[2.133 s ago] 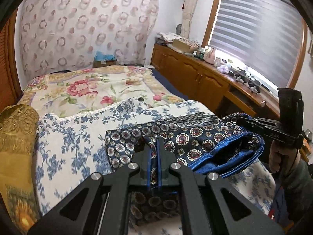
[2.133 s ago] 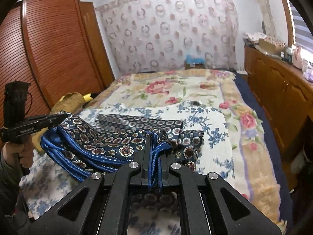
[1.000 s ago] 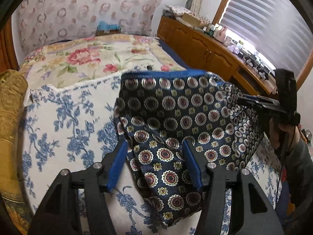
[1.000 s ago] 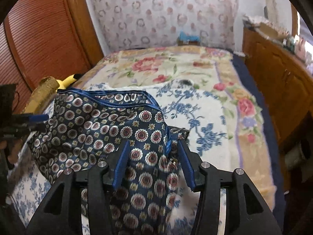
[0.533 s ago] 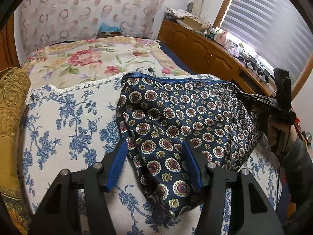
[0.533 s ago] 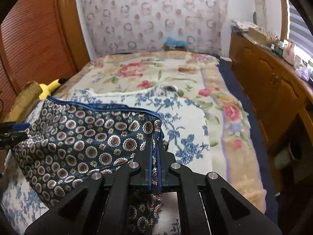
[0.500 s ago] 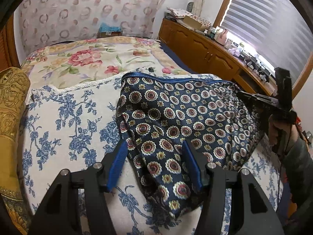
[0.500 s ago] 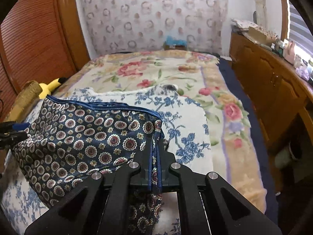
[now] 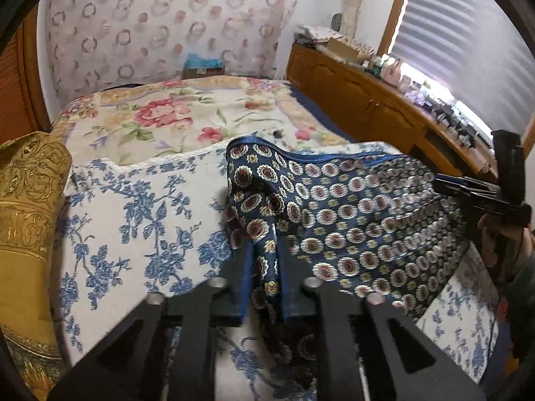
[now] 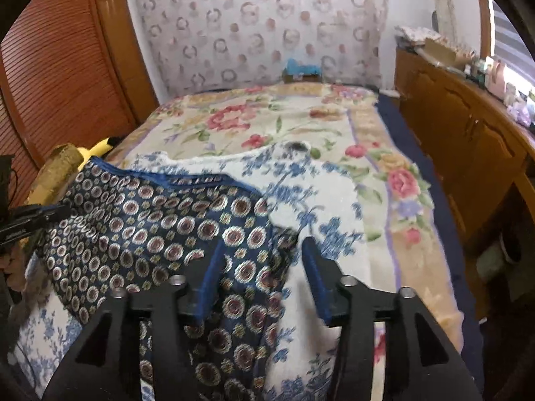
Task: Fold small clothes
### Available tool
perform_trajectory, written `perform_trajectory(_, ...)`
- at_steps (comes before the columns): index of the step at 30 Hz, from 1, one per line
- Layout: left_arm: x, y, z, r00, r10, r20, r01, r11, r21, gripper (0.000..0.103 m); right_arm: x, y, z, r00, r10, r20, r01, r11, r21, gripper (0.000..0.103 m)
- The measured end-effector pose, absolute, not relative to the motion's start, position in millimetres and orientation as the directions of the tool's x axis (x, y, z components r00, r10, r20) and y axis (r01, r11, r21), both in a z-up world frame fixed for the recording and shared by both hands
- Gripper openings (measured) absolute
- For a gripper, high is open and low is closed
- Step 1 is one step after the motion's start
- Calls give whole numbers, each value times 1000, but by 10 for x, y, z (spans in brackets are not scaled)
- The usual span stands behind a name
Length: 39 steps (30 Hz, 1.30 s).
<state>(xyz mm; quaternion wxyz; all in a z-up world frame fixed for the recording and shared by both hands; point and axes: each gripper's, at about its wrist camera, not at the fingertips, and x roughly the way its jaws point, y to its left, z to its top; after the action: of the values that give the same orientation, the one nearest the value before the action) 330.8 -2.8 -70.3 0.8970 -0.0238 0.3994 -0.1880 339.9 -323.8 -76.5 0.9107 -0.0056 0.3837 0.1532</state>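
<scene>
1. One small garment (image 9: 351,207), navy with round medallion print and a blue-edged hem, lies spread over the near part of the bed (image 10: 411,250), close to its near edge; what kind of garment it is I can't tell.
2. Under it sits one white cloth with blue flowers (image 9: 133,220), laid on one cream blanket with pink roses (image 9: 160,120) that covers the rest of the bed up to the far edge.
3. Two grippers are at work, one at each side of the garment.
4. The left gripper (image 9: 264,260) has just been closing; its blue-padded jaws now pinch a raised fold of the garment's left corner between them.
5. The right gripper (image 10: 260,264) has just been opening; its jaws stand apart, with the garment's right edge lying loose between them, the left pad over the fabric and the right pad over the flowered cloth.
6. One gold brocade bolster (image 9: 26,200) lies along the bed's left edge, with one yellow soft toy (image 10: 100,148) just beyond it.
7. One wooden cabinet run (image 10: 468,133) lines the wall off the bed's right edge, its top crowded with small items too blurred to count.
8. One louvred wooden door (image 10: 60,67) stands off the left edge.
</scene>
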Motion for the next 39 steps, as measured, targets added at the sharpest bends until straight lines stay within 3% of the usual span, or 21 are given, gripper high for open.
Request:
perform_trajectory(4, 3416, -24, -789, 581, -353, -733, 311, 929, -201, 38, 3397, -3168, -885, 632, 256, -731, -291, 953, 81, 56)
perform_trajectory(16, 3698, -168, -928, 540, -321, -778, 332, 931, -154, 41, 3489, -3120, -1049, 609, 255, -751, -285, 954, 93, 60)
perform_trajectory(18, 3719, -191, -933, 547, -315, -776, 336, 931, -141, 43, 3486, -3080, -1049, 606, 267, -750, -302, 949, 93, 55)
perform_trajectory(23, 3741, -248, -941, 567, -305, -765, 344, 932, -117, 45, 3479, -2957, -1054, 567, 346, -747, -373, 917, 141, 17)
perform_trajectory(24, 3734, -253, -942, 566, -316, -761, 354, 927, -122, 45, 3478, -2954, -1056, 560, 362, -745, -380, 912, 157, 15)
perform_trajectory(26, 3735, -243, -934, 554, -352, -754, 372, 915, -154, 22, 3468, -2951, -1050, 552, 383, -741, -393, 903, 174, 11)
perform_trajectory(27, 3731, -222, -929, 537, -382, -752, 378, 906, -190, 7, 3458, -2953, -1042, 555, 382, -739, -395, 903, 169, 10)
perform_trajectory(28, 3726, -202, -912, 534, -397, -746, 378, 902, -209, 4, 3433, -2946, -1029, 560, 381, -736, -399, 902, 164, 9)
perform_trajectory(39, 2979, 214, -159, 661, -477, -579, 389, 878, -279, 2, 3112, -2665, -359, 686, 422, -593, -466, 881, 87, 7)
